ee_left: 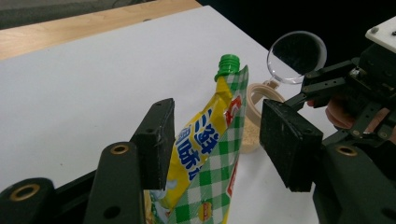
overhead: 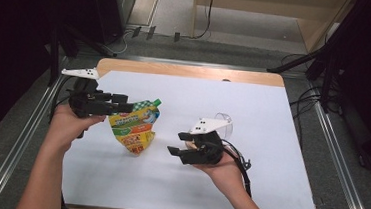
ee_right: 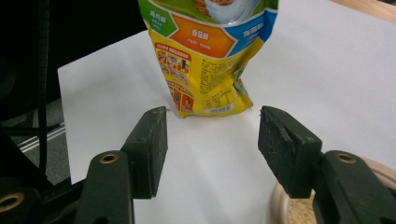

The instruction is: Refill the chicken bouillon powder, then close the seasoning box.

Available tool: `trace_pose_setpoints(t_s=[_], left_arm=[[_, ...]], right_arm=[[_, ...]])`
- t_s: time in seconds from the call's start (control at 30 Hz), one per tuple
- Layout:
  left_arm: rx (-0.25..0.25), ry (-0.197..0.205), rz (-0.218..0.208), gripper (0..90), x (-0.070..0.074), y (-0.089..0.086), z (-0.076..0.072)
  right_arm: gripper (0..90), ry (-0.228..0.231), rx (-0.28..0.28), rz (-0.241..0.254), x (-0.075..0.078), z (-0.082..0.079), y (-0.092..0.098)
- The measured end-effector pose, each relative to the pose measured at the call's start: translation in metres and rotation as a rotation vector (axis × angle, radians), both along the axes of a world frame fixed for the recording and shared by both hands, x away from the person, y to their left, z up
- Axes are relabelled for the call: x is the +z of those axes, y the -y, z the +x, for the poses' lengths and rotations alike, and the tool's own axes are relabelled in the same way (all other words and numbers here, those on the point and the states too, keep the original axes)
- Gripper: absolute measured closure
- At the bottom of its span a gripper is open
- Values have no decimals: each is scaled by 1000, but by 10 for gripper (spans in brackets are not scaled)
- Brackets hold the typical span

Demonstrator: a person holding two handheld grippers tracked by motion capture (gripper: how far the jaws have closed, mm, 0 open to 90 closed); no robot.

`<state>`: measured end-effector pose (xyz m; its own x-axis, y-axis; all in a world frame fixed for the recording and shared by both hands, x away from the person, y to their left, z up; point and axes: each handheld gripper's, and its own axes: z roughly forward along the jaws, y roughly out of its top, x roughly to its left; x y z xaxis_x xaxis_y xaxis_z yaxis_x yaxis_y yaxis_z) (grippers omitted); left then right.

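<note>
Glossy printed pouch, likely plastic; matt white sheet.

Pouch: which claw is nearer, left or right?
Left. The left claw stands open around the pouch, near its top. The right claw is open too, off to the side, short of the pouch's base.

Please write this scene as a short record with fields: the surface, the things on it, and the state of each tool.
surface: white sheet on a wooden table
pouch: yellow and green pouch, green cap on, standing upright
other things: clear lid; tan bowl with grains, beside the pouch
left tool: jaws open, pouch top between them, right pad clear of it
right tool: open, empty, pointed at the pouch base
</note>
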<state>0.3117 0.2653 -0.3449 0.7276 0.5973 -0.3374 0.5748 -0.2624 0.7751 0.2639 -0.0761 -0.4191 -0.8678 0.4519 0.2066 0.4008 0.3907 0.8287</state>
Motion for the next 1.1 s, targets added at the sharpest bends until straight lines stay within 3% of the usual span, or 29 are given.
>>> trace_pose_setpoints(t_s=[0.53,0.83,1.1], left_arm=[[89,-4,5,422,11,-26,-4],[144,11,18,420,9,-40,-4],[190,-5,39,420,-2,-51,0]], right_arm=[[453,-17,-44,20,21,12,32],[457,-2,-54,11,28,15,42],[477,-4,-42,17,35,15,48]])
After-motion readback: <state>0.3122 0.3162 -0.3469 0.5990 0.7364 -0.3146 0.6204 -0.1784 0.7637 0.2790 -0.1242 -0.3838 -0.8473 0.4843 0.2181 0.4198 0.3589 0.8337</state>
